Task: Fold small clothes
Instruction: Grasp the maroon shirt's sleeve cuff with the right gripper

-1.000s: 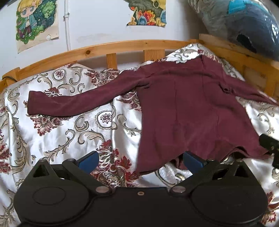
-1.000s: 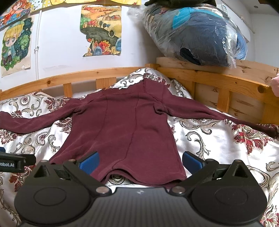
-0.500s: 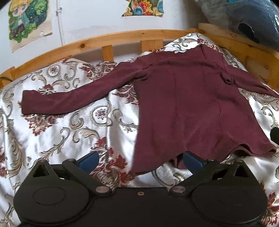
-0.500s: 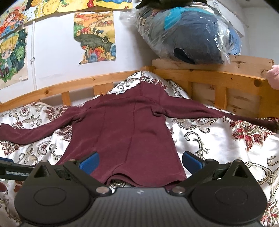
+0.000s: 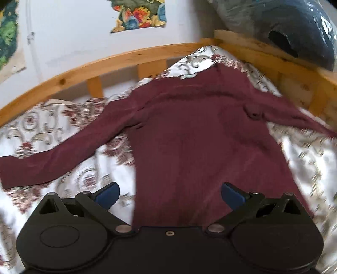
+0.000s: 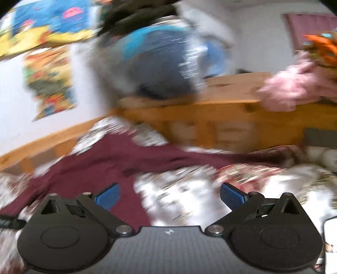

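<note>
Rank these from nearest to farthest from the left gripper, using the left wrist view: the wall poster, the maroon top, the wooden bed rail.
1. Maroon top: spread on the bedspread, its hem between the open jaws of the left gripper.
2. Wooden bed rail: behind the top.
3. Wall poster: above the rail.

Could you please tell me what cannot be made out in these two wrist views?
- Left wrist view: the maroon top's hem is hidden behind the left gripper body.
- Right wrist view: motion blur smears everything; its right sleeve's cuff is unreadable beyond the right gripper.
</note>
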Available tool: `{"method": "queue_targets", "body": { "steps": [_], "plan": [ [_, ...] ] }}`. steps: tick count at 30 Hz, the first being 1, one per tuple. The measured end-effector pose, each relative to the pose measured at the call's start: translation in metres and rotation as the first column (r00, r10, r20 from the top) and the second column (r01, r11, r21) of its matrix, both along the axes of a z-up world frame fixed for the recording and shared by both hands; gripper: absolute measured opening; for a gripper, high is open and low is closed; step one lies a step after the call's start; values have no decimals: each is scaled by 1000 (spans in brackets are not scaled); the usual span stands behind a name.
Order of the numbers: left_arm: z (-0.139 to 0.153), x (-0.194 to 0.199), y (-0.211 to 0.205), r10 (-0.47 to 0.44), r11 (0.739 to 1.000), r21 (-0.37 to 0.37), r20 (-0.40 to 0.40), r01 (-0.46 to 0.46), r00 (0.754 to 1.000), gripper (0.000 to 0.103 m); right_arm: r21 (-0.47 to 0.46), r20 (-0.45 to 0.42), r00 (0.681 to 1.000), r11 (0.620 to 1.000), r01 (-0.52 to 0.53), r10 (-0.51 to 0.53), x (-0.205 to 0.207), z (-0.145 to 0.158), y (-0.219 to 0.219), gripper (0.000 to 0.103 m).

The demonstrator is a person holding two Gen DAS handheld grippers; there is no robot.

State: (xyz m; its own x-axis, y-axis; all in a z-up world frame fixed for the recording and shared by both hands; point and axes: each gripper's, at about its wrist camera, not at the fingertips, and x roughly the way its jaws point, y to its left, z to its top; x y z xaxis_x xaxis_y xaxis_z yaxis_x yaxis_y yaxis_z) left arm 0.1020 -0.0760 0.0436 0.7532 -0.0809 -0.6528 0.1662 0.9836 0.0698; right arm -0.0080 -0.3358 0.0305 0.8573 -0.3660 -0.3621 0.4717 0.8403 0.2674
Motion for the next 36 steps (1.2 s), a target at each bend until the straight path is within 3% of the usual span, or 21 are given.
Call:
{"method": "queue_targets", "body": {
  "steps": [4, 9, 13, 18, 25, 30, 32, 36],
  "plan": [
    [-11, 20, -25, -19, 998, -63, -3, 19, 1000, 102, 48, -9, 993, 992, 114, -114, 13, 0, -40, 103],
    [-46, 33, -55, -87, 991, -106, -85, 78, 993, 102, 11, -65, 977, 979, 205, -203, 36, -5, -82, 101],
    [-68, 37, -72, -128, 991, -46, -82, 124, 988, 102, -2, -106, 948, 953, 303, -301, 49, -15, -111, 86],
    [-74, 40, -80, -202, 979, 8, -67, 203, 977, 102, 6, -194, 890, 907, 422, -413, 63, -35, -146, 70],
    [-63, 46, -65, -188, 981, 30, -74, 191, 979, 102, 65, -307, 852, 884, 463, -424, 86, -62, -175, 61],
    [-58, 48, -56, -152, 987, 39, -72, 155, 986, 102, 92, -336, 848, 882, 462, -409, 93, -73, -174, 39],
    [-56, 47, -55, -149, 987, 45, -69, 152, 986, 102, 104, -322, 858, 886, 452, -400, 93, -74, -175, 24],
    [-53, 49, -56, -159, 986, 45, -74, 163, 984, 102, 88, -267, 879, 898, 430, -395, 94, -68, -172, 16]
  ]
}}
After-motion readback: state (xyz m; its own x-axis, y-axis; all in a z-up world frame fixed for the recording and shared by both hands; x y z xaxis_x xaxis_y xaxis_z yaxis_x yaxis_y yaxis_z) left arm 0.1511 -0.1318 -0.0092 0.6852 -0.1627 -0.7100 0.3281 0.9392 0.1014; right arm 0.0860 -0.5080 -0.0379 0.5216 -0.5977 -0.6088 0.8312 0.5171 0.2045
